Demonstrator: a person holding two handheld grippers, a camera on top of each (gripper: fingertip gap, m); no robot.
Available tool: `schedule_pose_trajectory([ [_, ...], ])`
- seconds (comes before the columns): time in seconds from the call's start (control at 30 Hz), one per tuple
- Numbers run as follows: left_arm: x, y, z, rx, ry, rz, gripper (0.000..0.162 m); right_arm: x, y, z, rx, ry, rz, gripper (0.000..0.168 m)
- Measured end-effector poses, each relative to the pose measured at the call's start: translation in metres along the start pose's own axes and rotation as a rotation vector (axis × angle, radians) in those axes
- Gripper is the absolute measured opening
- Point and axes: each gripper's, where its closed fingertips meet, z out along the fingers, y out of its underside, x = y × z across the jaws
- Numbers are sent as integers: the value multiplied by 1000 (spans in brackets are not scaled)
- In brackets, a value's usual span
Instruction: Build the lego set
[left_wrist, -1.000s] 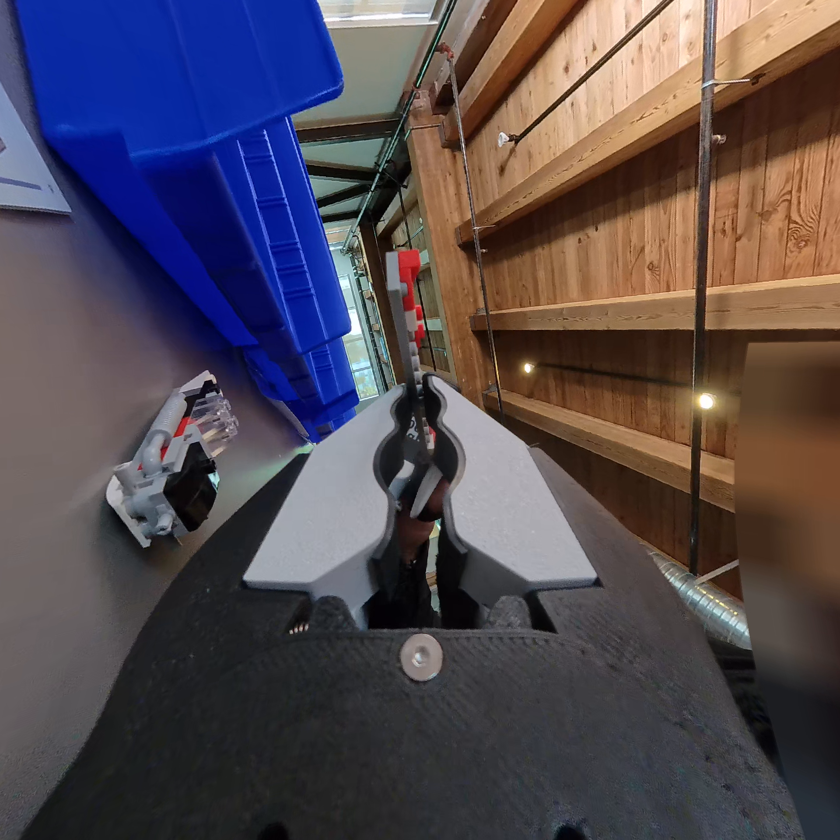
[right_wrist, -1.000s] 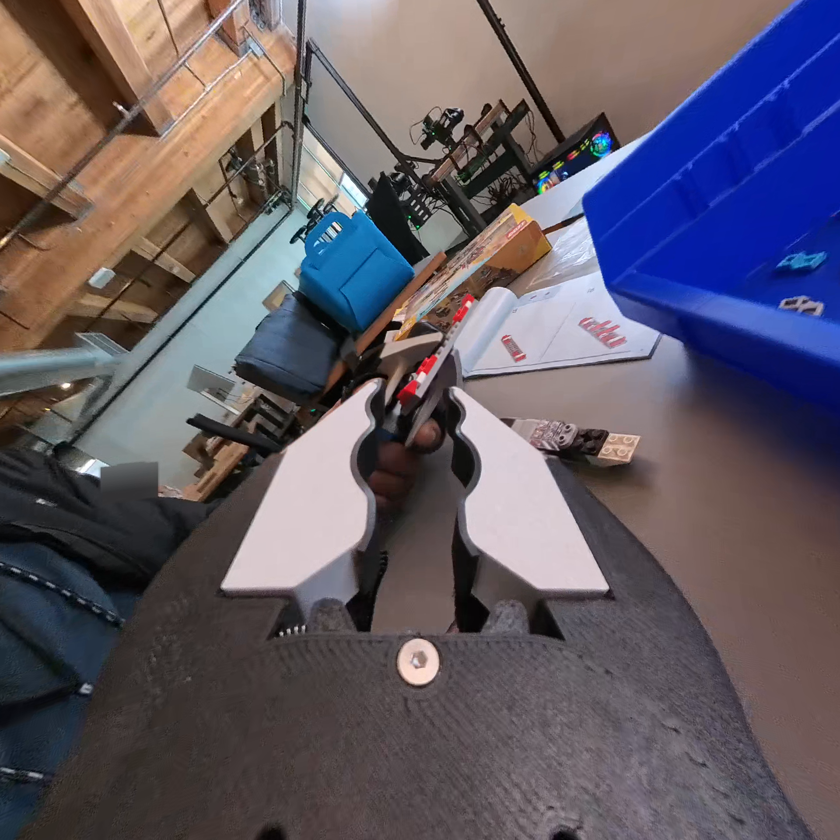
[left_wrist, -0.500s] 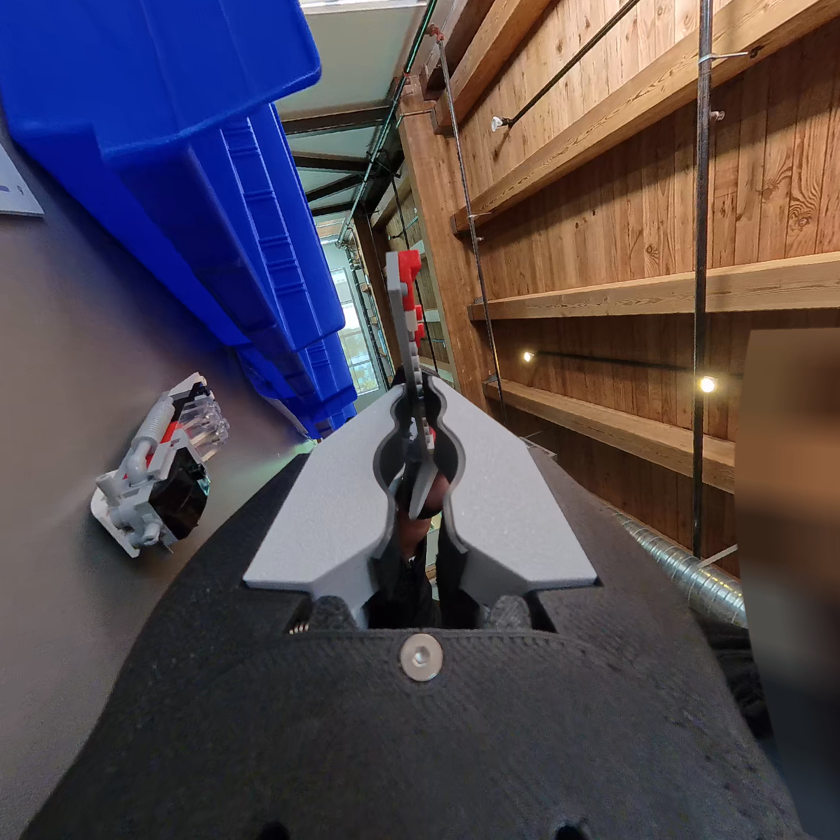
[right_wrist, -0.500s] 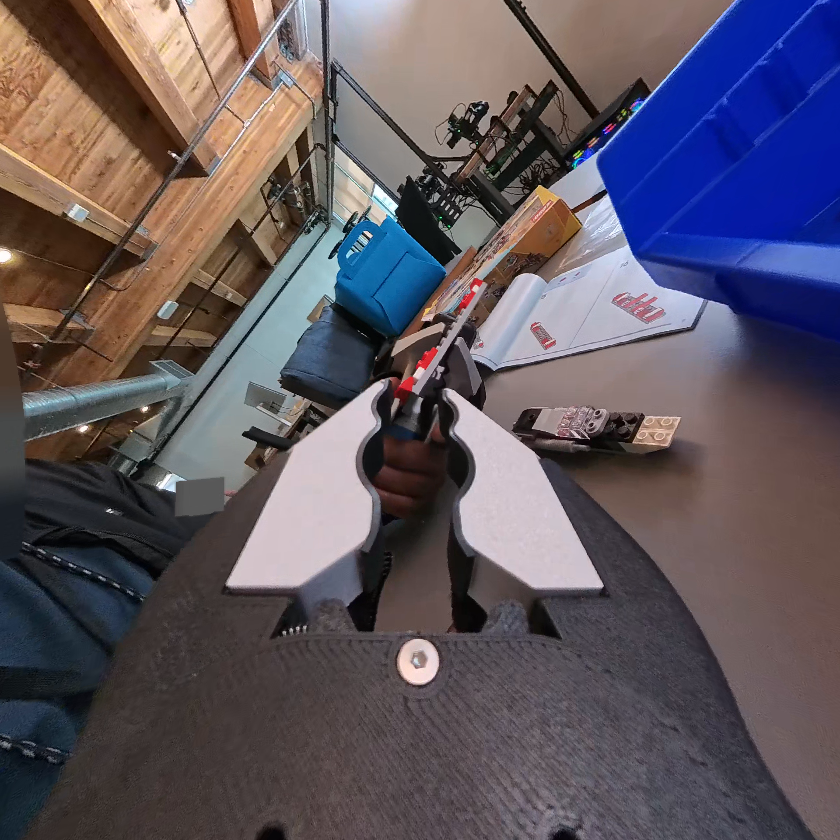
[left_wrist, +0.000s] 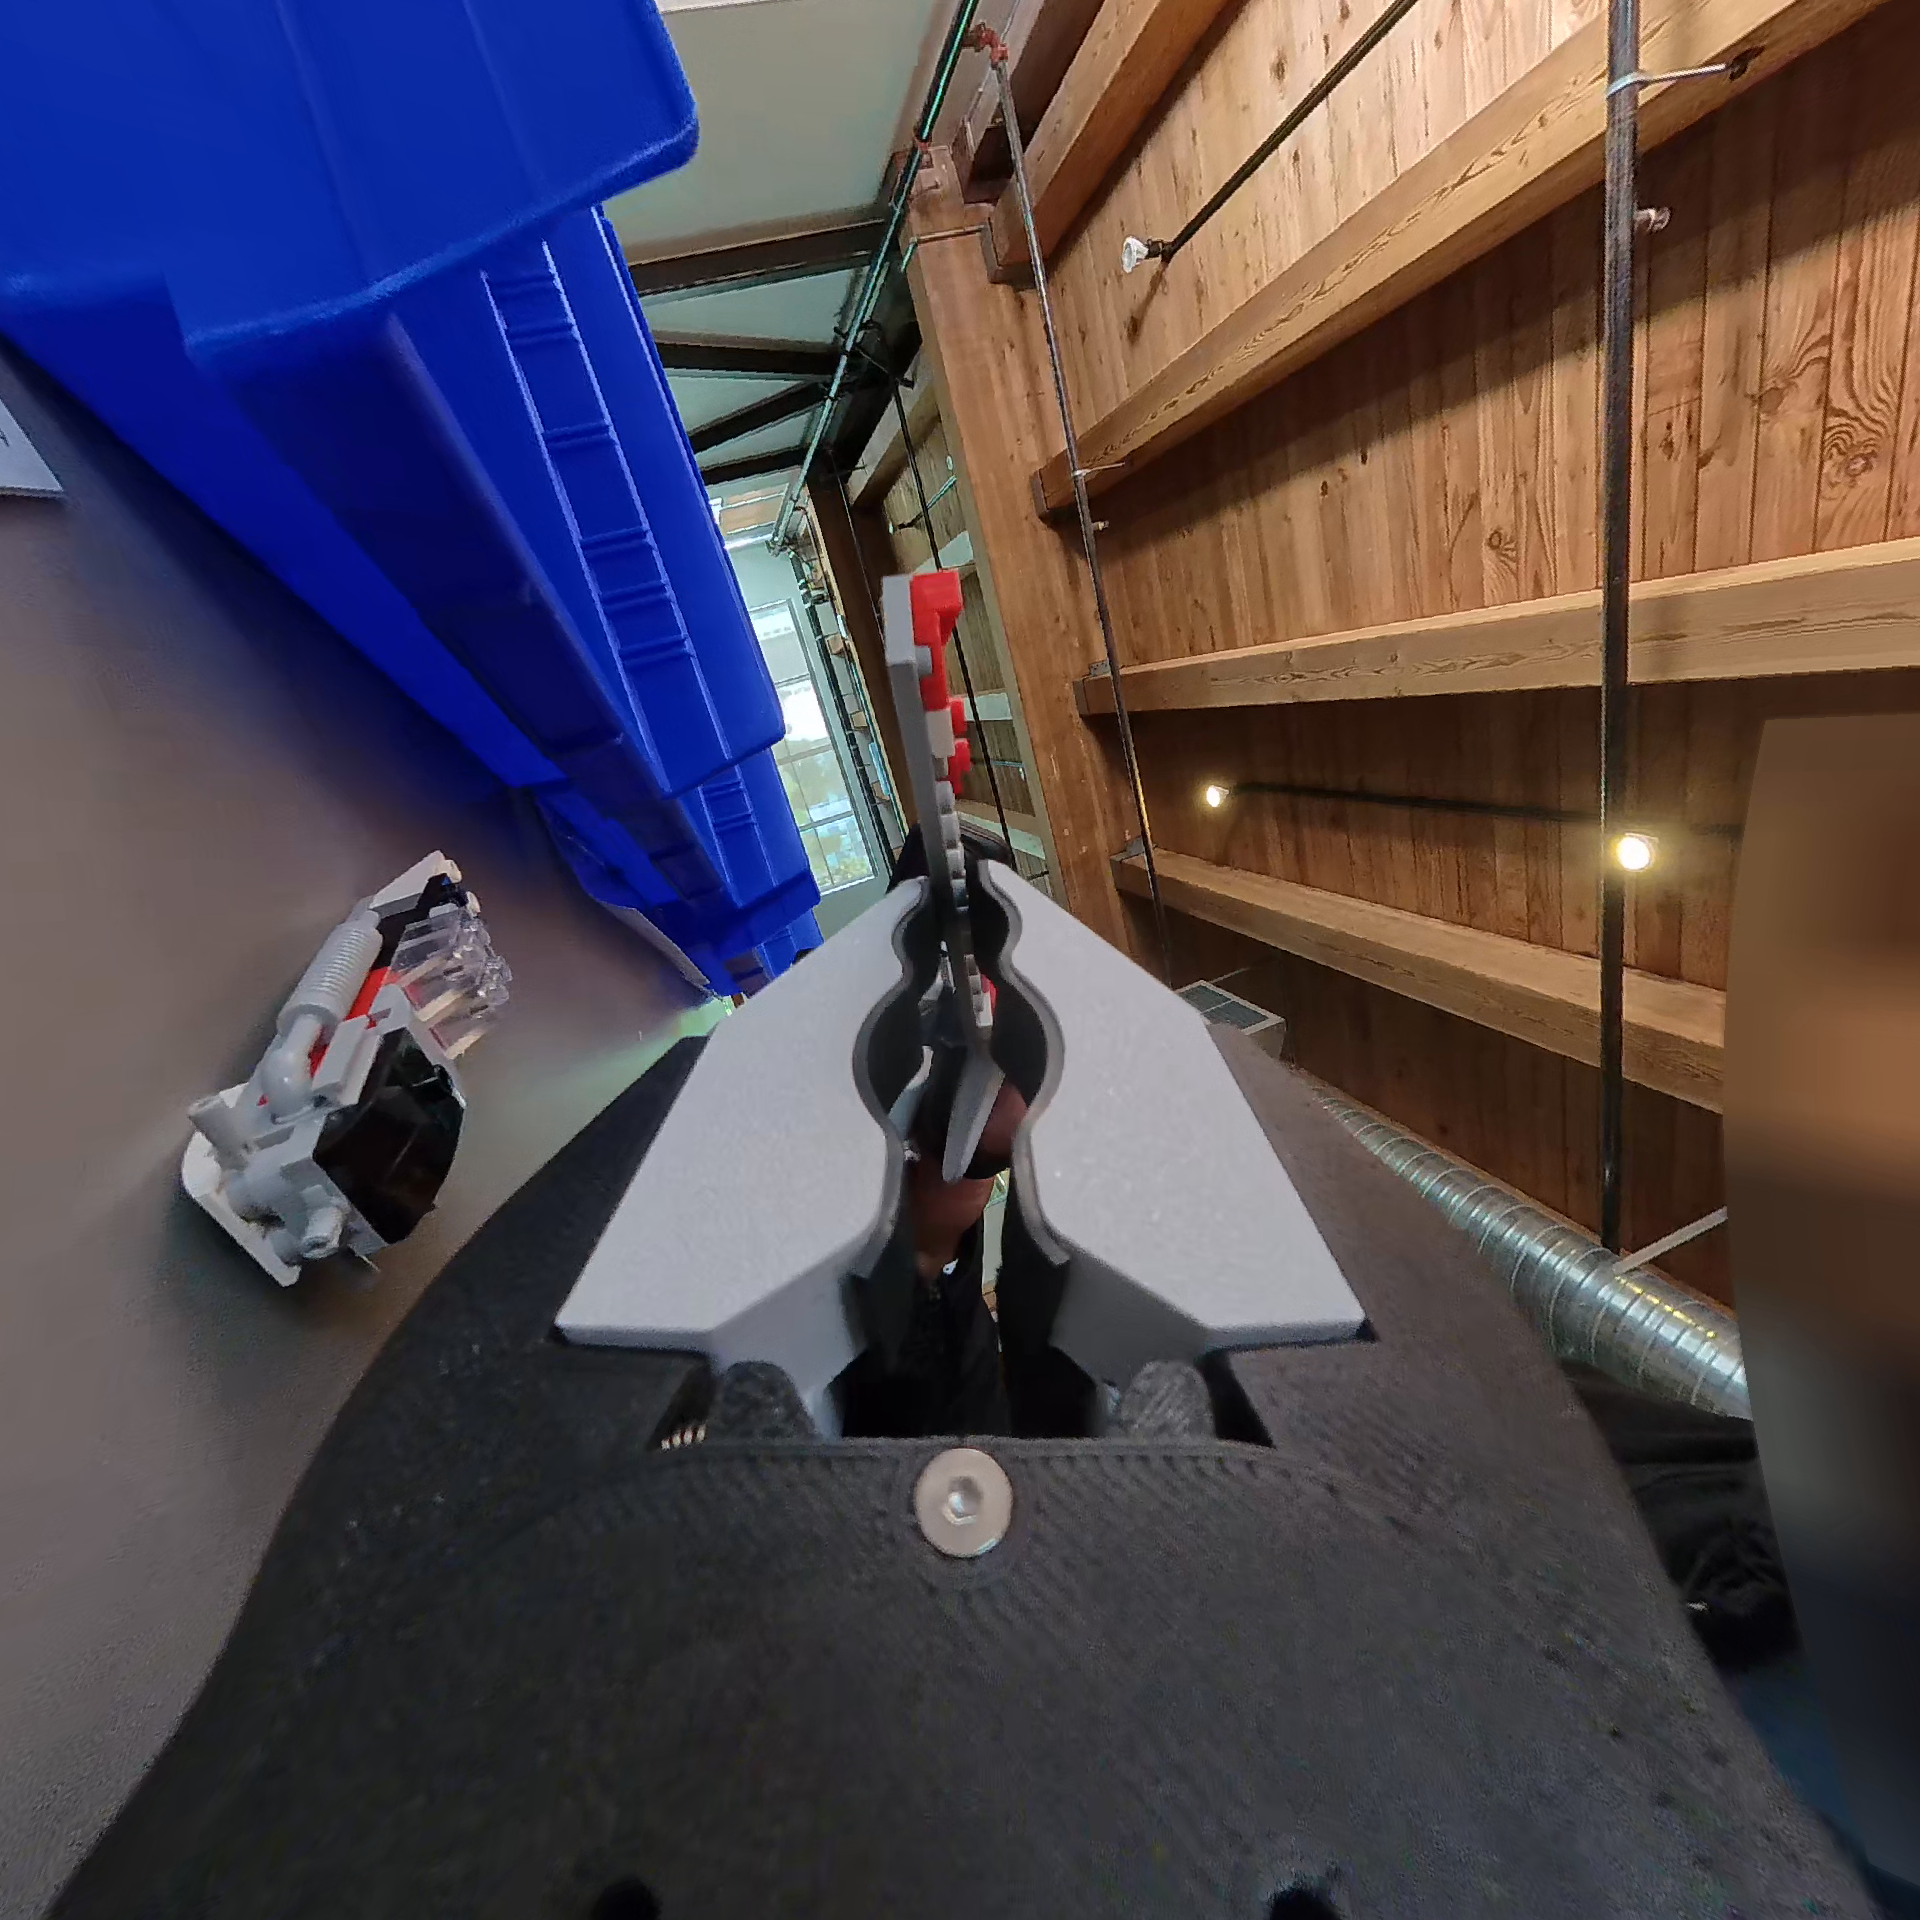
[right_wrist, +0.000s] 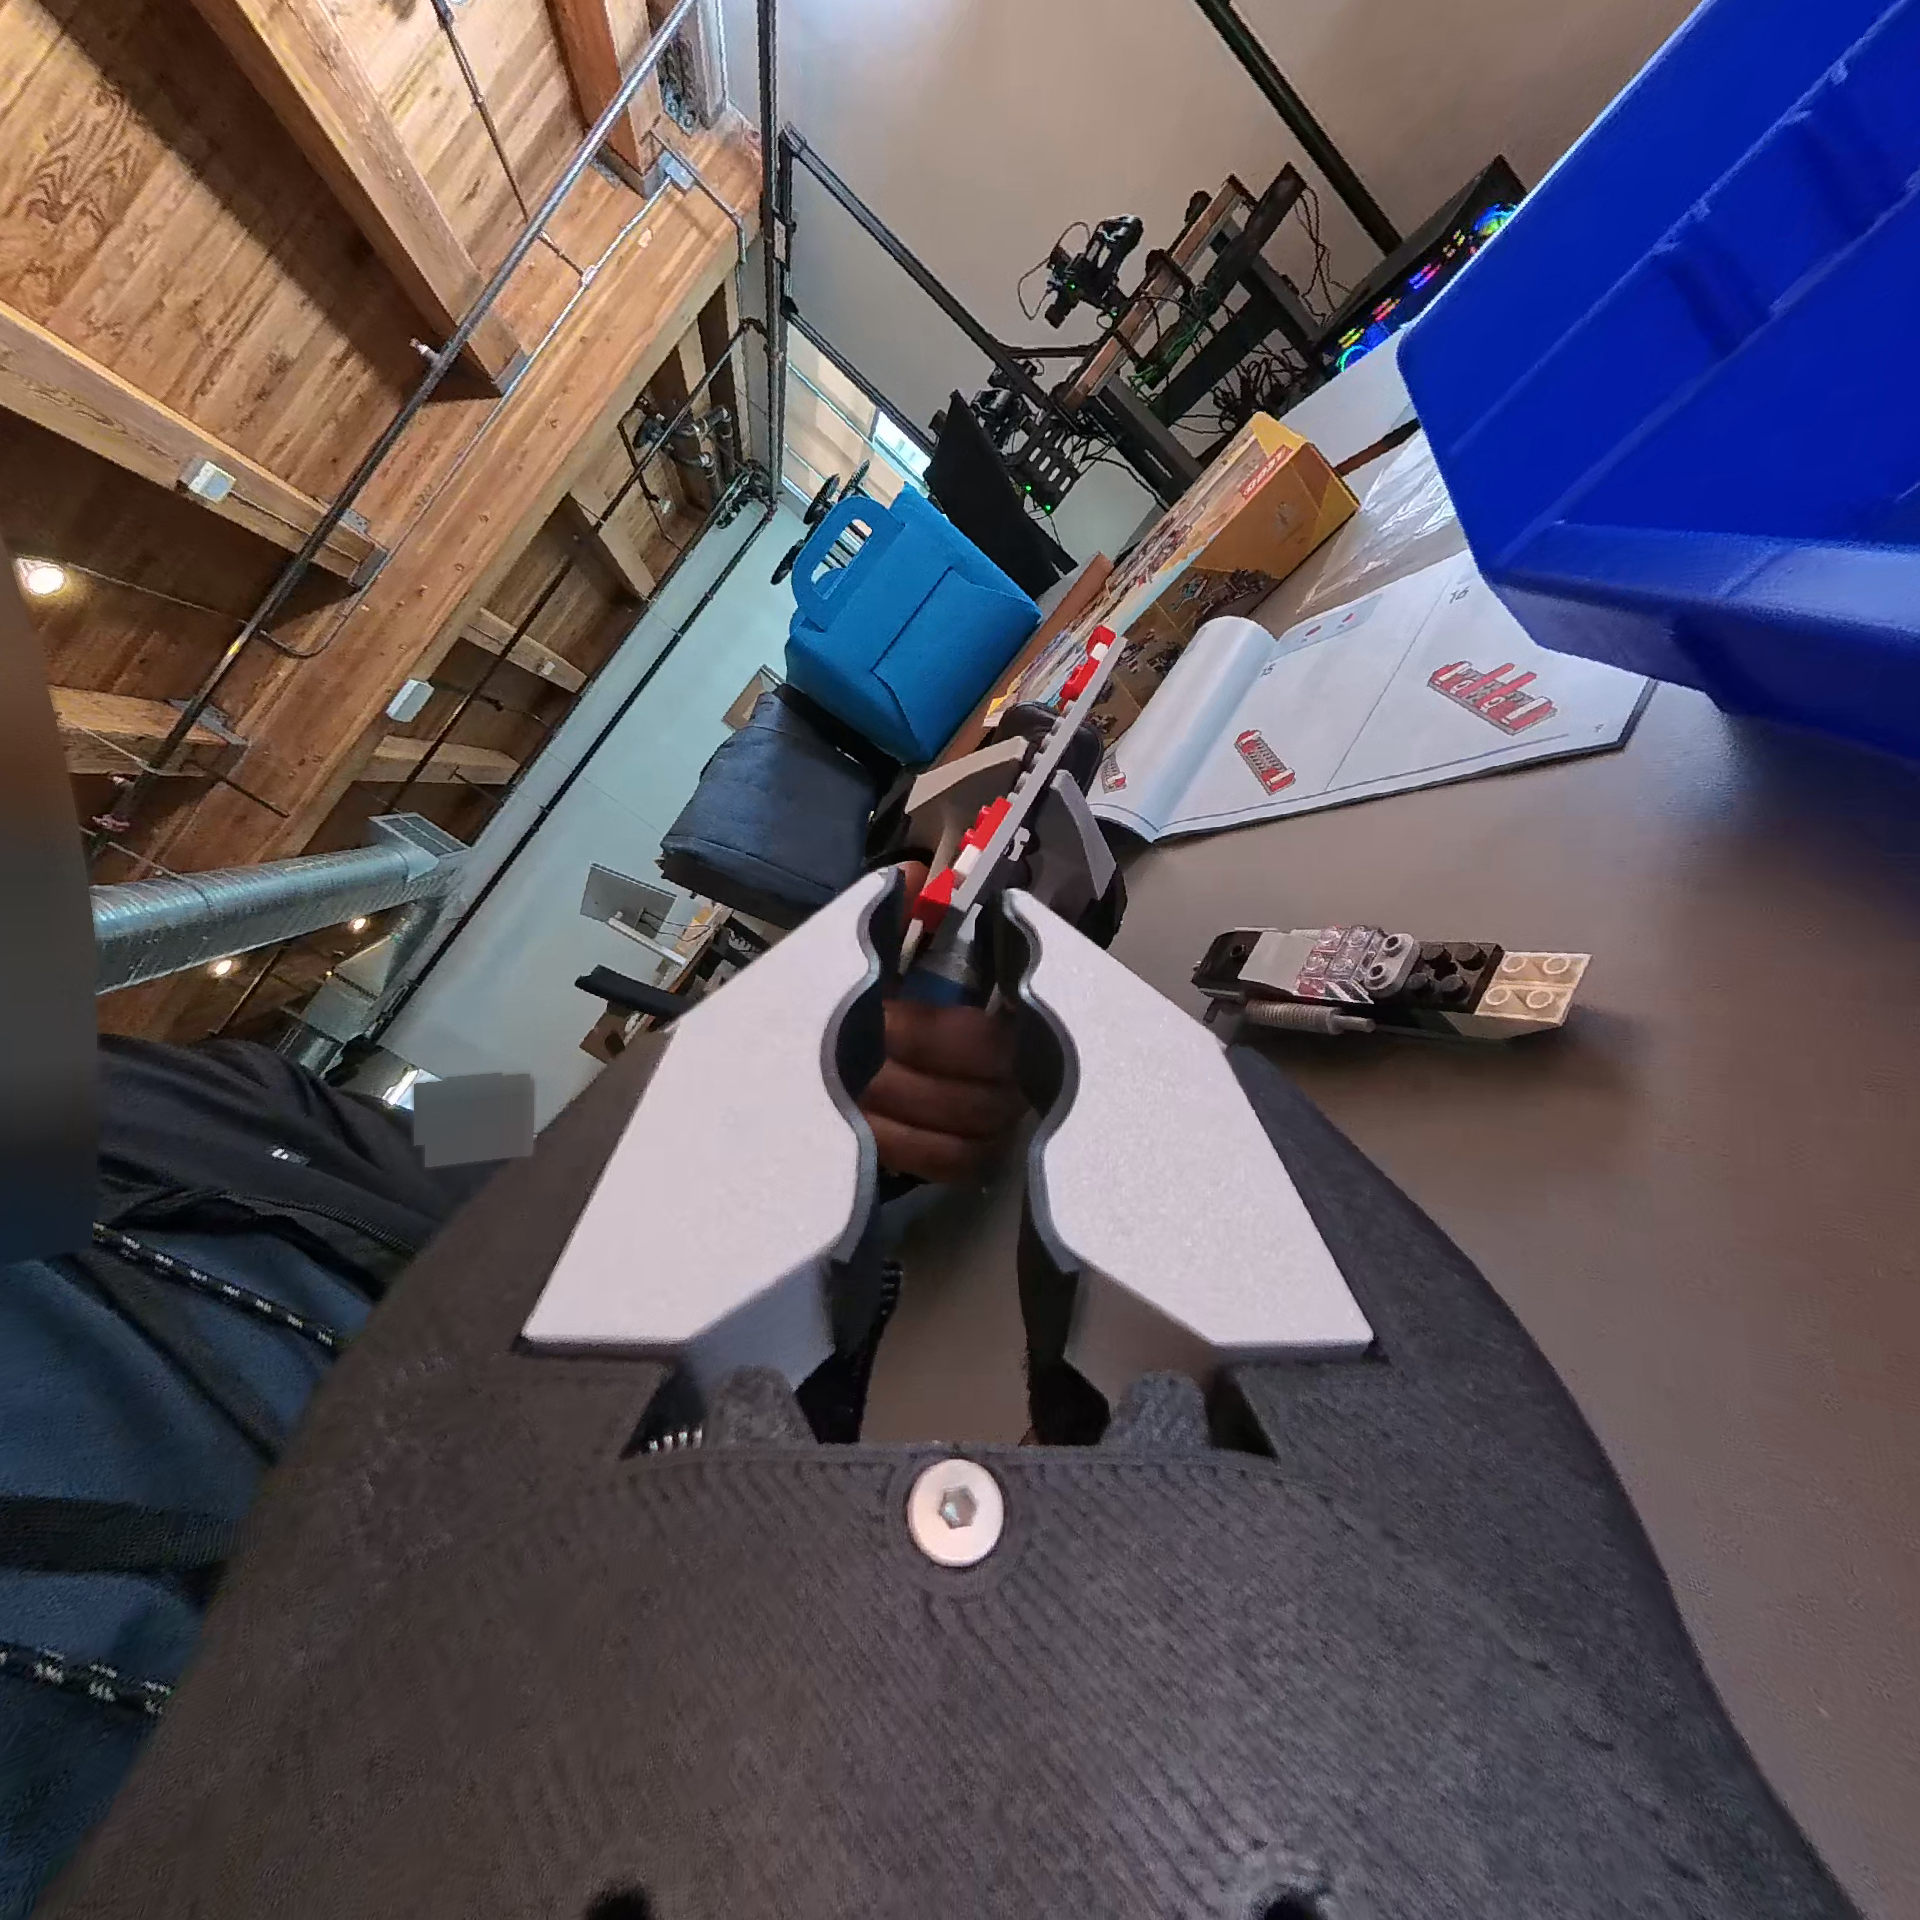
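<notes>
Both grippers are clamped on the same grey-and-red lego strip (left_wrist: 925, 727), mid-frame in both views: left gripper (left_wrist: 961, 904), right gripper (right_wrist: 951, 914). Since a second ago it's tilted up slightly; probably being pressed together, hard to tell. The half-built model (right_wrist: 1392, 966) sits untouched on the table (right_wrist: 1662, 1195).

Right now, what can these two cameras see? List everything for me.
Grey and red lego strip: one, clamped at both ends between the two grippers, off the table.
Small lego assembly: one, grey, black, clear, lying on the table.
Table: one, dark grey.
Bins: several, blue, in a row on the table.
Instruction booklet: one, open, by the nearest bin.
Box: one, yellow, beyond the booklet.
Bag: one, blue, off the table.
Left hand-held gripper: shut on the strip.
Right hand-held gripper: shut on the strip.
</notes>
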Motion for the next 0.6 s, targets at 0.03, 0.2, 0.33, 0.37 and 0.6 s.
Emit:
schedule_pose_trajectory([
  [0.03,0,1,0,-3,0,2,4,0,0,0,-2,0,-1,14],
  [0.2,1,1,0,-9,-3,14,4,-1,2,0,-13,-1,-12,11],
  [0.33,2,2,1,-14,-7,34,4,-3,5,1,-32,7,-28,11],
  [0.37,2,2,1,-14,-9,39,4,-3,5,1,-35,12,-33,10],
  [0.6,1,0,1,-2,-45,89,4,1,6,1,-33,59,-62,9],
])
